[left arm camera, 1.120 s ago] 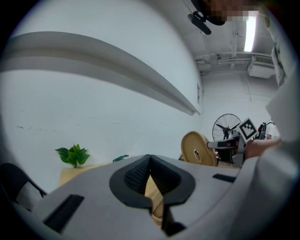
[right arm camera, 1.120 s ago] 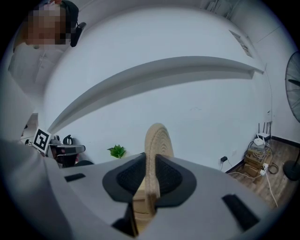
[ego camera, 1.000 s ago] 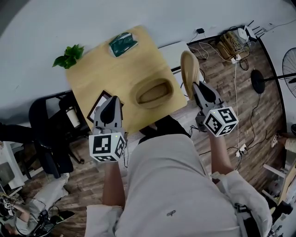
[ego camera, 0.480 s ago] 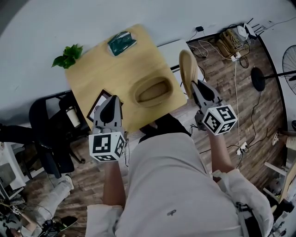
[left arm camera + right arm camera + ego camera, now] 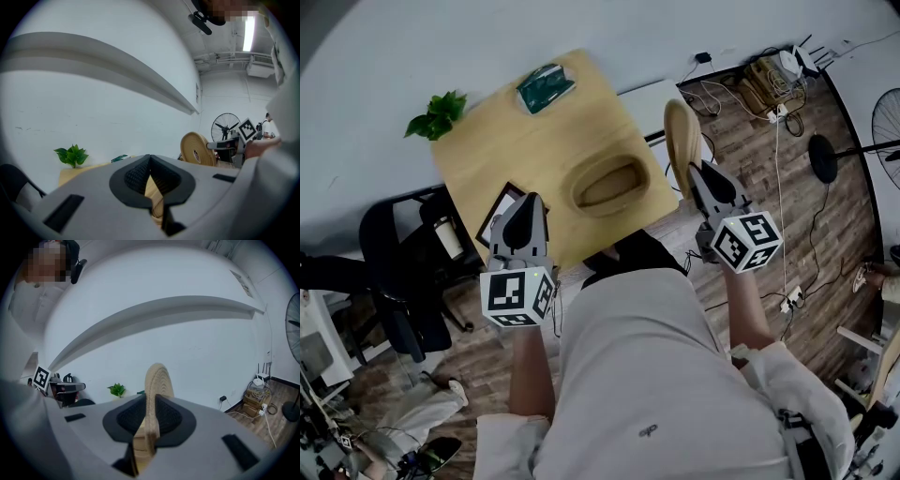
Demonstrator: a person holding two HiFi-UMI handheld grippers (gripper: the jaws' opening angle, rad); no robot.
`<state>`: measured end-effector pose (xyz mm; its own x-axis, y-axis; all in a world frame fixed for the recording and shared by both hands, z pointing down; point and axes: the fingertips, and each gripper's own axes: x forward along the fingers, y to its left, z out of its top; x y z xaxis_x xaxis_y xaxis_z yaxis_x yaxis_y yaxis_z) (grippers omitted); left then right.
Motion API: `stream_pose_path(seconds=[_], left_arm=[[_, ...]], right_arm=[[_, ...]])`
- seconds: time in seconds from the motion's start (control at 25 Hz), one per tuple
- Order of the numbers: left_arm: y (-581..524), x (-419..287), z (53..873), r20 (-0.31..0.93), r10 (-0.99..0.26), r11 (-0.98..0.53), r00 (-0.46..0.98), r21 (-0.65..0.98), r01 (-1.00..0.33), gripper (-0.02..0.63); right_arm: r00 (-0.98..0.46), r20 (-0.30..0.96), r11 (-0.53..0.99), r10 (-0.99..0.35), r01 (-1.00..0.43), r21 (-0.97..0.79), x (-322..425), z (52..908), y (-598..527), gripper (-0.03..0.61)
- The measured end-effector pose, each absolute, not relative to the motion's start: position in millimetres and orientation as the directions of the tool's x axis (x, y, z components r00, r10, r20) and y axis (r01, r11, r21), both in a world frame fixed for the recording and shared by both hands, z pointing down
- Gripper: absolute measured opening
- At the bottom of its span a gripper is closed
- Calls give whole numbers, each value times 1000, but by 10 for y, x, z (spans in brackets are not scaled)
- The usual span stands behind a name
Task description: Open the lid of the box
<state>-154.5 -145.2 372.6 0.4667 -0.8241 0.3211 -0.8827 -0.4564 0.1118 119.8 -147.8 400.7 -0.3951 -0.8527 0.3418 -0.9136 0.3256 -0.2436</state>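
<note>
An oval woven box (image 5: 607, 186) sits uncovered on the wooden table (image 5: 506, 141), near its right front corner. Its round woven lid (image 5: 682, 141) stands on edge in the air just past the table's right side, with my right gripper (image 5: 698, 171) shut on its rim. In the right gripper view the lid (image 5: 157, 390) rises straight up from between the pads of the gripper (image 5: 151, 411). My left gripper (image 5: 525, 202) hovers at the table's front left edge, shut with nothing in it. The left gripper view shows the lid (image 5: 199, 149) off to the right of the gripper (image 5: 150, 161).
A green packet (image 5: 546, 86) lies at the table's far side and a small plant (image 5: 439, 112) at its far left corner. A dark framed tray (image 5: 499, 214) lies under my left gripper. A black chair (image 5: 394, 272) stands to the left, cables (image 5: 769, 84) and a fan (image 5: 886, 141) to the right.
Both grippers and the lid hold still. Only a person's legs on the floor at the lower left have shifted.
</note>
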Motion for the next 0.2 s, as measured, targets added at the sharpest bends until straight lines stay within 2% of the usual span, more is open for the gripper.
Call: stream_pose_path(seconds=[0.2], left_arm=[[-1449,-1539,3726,322,-824,-455,466,112,-883,5]], right_arm=[[-400,344,332,-850,-912,-240,1197,4013,-1468,58]])
